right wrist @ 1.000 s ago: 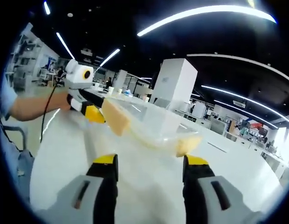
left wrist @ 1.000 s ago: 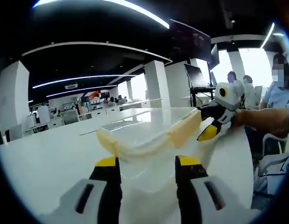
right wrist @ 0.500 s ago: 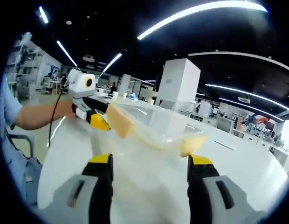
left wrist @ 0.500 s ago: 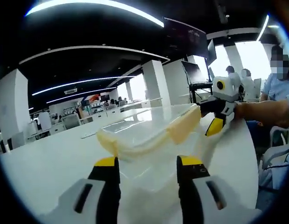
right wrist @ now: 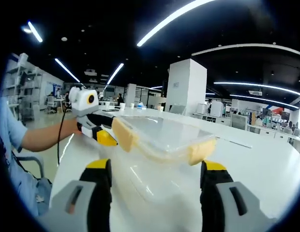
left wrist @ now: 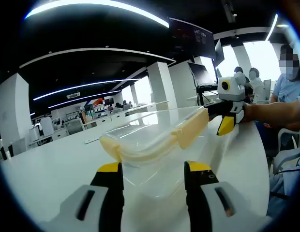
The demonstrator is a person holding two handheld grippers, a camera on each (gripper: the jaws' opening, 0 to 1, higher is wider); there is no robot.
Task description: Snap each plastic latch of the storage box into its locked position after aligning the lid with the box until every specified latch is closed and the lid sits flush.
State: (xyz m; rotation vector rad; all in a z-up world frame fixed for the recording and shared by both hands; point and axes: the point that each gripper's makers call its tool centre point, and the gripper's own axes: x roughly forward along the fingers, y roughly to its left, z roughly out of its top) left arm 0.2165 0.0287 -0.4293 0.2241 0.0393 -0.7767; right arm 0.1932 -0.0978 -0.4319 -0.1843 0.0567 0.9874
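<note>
The clear plastic storage box (left wrist: 155, 159) sits on the white surface (left wrist: 48, 164), its pale yellow latches (left wrist: 191, 131) apparently unlocked; both grippers (left wrist: 152, 181) (right wrist: 157, 181) have open, empty jaws.

bright ceiling strips (left wrist: 97, 4), glare on white table (right wrist: 266, 159), curved fisheye edges.

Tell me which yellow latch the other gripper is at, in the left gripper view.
The right-hand latch: the right gripper sits at its end. The left-hand latch has nothing near.

left gripper (left wrist: 152, 174) jaws apart, right gripper (right wrist: 157, 171) likewise
</note>
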